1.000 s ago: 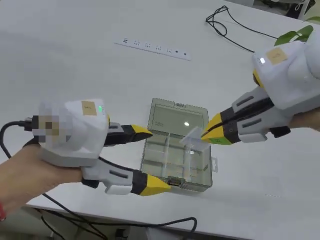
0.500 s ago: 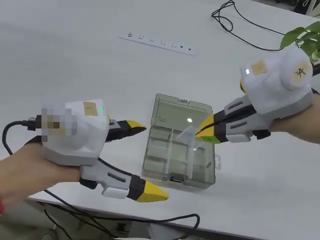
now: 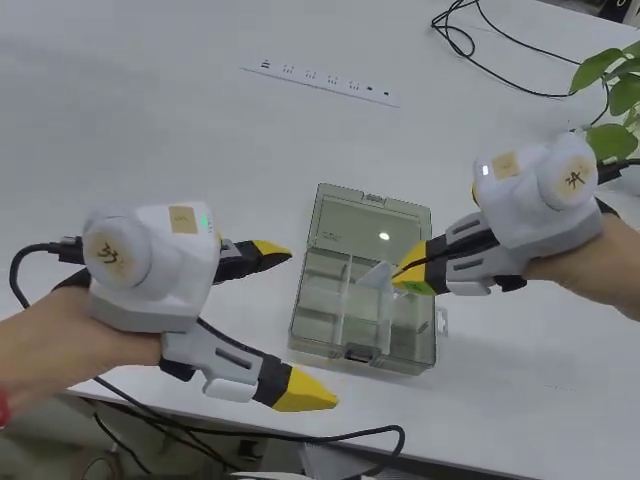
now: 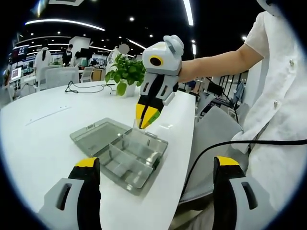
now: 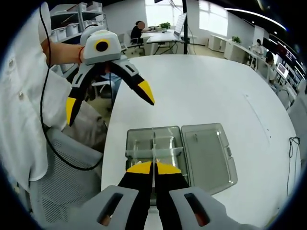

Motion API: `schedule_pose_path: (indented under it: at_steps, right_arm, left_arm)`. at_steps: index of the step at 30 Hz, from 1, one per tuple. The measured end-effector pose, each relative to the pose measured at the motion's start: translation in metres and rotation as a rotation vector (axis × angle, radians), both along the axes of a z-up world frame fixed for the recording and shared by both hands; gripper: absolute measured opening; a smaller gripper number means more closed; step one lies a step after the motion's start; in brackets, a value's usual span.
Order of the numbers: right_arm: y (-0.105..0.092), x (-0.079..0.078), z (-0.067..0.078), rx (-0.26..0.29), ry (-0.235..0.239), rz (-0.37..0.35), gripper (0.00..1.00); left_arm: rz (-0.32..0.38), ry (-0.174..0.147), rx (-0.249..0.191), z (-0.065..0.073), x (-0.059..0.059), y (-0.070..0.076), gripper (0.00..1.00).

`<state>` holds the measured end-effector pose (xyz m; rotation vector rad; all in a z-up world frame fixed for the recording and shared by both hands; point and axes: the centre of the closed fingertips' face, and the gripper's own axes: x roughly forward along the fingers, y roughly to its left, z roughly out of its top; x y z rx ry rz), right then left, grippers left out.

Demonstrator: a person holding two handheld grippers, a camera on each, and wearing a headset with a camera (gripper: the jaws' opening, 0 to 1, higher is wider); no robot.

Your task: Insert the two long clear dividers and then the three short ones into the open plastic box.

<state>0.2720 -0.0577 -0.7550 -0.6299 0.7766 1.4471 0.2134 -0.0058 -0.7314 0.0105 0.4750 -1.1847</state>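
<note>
Divider pinched in right gripper over open box; left gripper gapes wide beside it.

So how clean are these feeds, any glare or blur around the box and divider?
Head view: sharp and evenly lit, one small lamp glint on the lid; the clear divider in the right claw reads faintly. Right gripper view: fisheye bend, divider edge-on as a thin line, windows bright behind. Left gripper view: dark ceiling, bright light strips, box crisp.
</note>
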Motion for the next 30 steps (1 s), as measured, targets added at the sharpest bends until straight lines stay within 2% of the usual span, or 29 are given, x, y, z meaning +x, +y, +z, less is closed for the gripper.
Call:
schedule_pose_path:
  at_steps: [20, 30]
  right_arm:
    - [-0.002, 0.004, -0.011, -0.009, 0.002, -0.002, 0.02]
    - [0.002, -0.001, -0.013, 0.005, -0.039, 0.044, 0.02]
  left_arm:
    - [0.002, 0.004, -0.003, 0.0, 0.001, -0.001, 1.0]
    - [0.0, 0.007, -0.006, -0.001, 0.0, -0.001, 1.0]
